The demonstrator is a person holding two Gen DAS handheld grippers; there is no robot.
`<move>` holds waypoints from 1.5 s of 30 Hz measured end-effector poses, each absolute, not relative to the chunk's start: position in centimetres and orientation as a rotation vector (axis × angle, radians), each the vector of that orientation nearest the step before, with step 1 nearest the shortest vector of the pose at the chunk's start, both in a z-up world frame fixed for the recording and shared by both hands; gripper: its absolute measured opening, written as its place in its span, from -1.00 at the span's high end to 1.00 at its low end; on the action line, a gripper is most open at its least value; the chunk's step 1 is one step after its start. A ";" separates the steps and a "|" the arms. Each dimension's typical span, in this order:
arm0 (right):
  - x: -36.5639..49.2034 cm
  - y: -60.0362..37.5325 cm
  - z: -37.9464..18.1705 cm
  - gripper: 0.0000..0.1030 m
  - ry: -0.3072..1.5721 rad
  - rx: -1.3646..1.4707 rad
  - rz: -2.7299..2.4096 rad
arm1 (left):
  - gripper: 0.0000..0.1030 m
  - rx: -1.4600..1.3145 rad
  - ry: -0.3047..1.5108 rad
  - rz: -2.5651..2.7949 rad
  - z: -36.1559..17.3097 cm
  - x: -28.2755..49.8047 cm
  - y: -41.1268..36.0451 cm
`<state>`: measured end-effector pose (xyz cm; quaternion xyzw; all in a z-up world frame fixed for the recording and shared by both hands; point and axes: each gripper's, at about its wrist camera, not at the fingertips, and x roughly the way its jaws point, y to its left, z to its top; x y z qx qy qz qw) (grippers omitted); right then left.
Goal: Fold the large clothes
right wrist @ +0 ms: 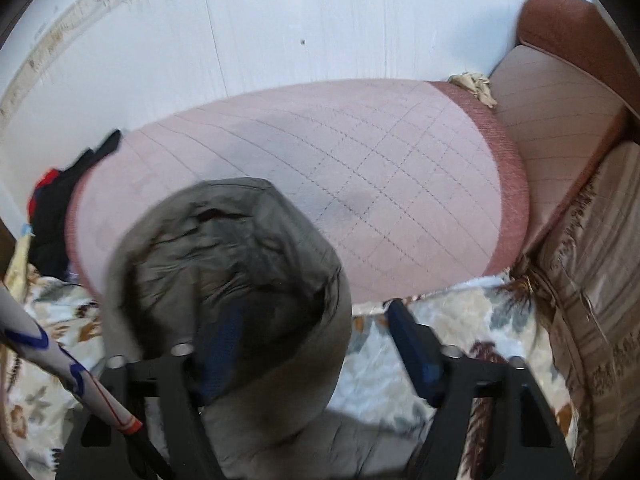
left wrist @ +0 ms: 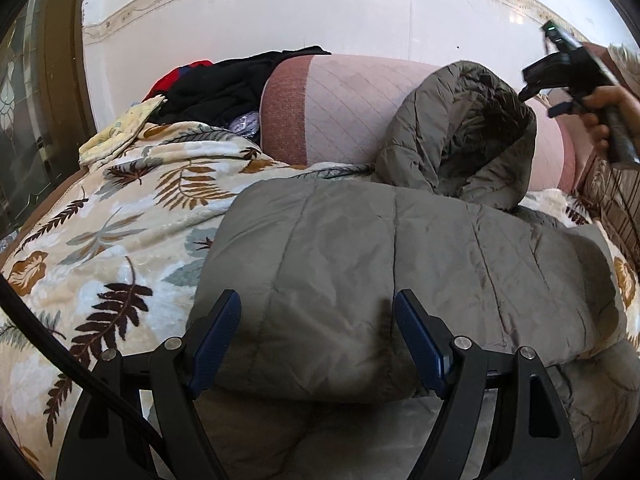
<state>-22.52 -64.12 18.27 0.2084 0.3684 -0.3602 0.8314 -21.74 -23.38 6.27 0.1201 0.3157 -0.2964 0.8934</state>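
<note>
A grey quilted hooded coat (left wrist: 360,256) lies folded on a leaf-patterned blanket (left wrist: 120,224) over a sofa. Its hood (left wrist: 468,140) stands up against the pink backrest (left wrist: 344,108). My left gripper (left wrist: 318,312) is open, fingers wide apart just above the near folded edge of the coat, holding nothing. My right gripper (right wrist: 316,320) is open; its left finger (right wrist: 224,340) sits inside the hood (right wrist: 224,264), its right finger (right wrist: 412,344) outside it over the blanket. In the left wrist view the right gripper (left wrist: 568,76) shows raised at the upper right beside the hood.
A pile of black and red clothes (left wrist: 224,84) and a yellow cloth (left wrist: 120,128) lie at the sofa's left end. A brown armrest and cushion (right wrist: 560,100) stand at the right. A white tiled wall (left wrist: 320,12) is behind. A cable (left wrist: 60,344) hangs at left.
</note>
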 end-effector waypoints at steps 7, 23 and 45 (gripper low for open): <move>-20.2 -67.5 14.4 0.82 0.833 0.428 -0.784 | -0.52 0.255 0.677 -0.617 5.4 -21.2 -24.2; -27.8 -54.1 24.0 0.87 0.656 0.304 -0.632 | -0.52 0.186 0.638 -0.612 7.8 -21.1 -22.5; -41.0 -37.3 6.0 0.88 0.753 0.242 -0.512 | -0.52 0.143 0.665 -0.783 8.0 -23.4 -27.0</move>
